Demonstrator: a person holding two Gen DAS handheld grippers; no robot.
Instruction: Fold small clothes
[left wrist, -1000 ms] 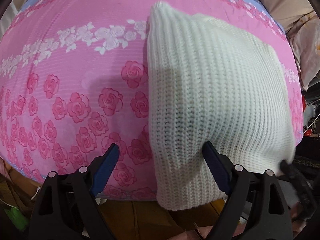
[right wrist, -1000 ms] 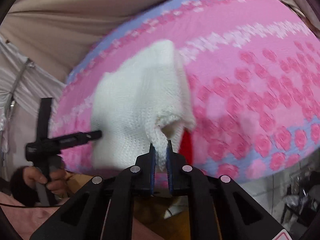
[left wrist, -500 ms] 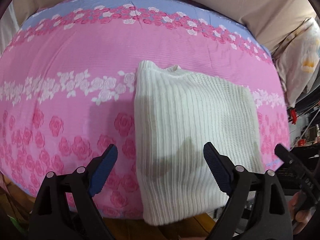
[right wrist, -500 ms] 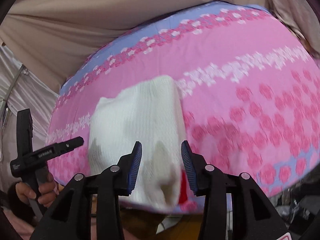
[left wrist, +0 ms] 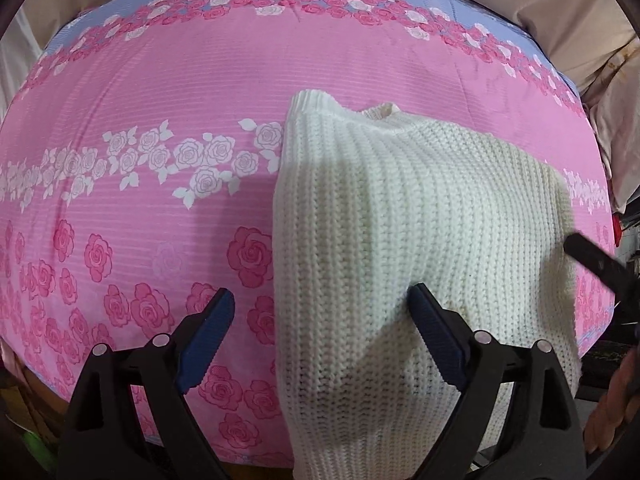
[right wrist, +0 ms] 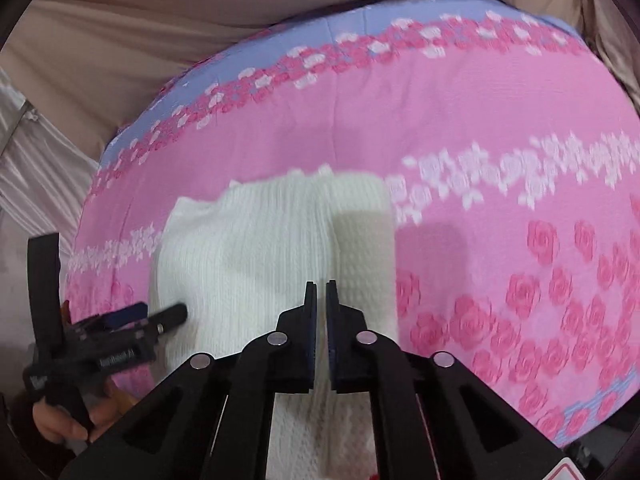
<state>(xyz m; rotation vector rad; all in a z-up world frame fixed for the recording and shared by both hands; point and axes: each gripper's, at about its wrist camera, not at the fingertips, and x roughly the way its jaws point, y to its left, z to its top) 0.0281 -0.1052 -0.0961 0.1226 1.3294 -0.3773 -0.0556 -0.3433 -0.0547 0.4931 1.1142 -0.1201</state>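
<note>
A white knitted sweater (left wrist: pixel 420 240) lies folded on the pink rose-print bed cover (left wrist: pixel 160 92), its near end hanging over the bed's front edge. My left gripper (left wrist: pixel 320 320) is open, its fingers astride the sweater's near left edge, nothing held. My right gripper (right wrist: pixel 321 296) is shut on the near edge of the sweater (right wrist: pixel 272 248). The left gripper (right wrist: pixel 160 316) shows at the sweater's left side in the right wrist view; the right one (left wrist: pixel 596 260) shows at far right in the left wrist view.
Beige curtain fabric (right wrist: pixel 160 20) hangs behind the bed. A pale pillow or bundle (left wrist: pixel 616 112) lies at the bed's right end. The wooden bed frame (left wrist: pixel 32 396) shows below the cover's front edge.
My right gripper was shut on the sweater, opened half a second ago, and has shut again on its near edge. My left gripper stayed open, backed off, then came close again.
</note>
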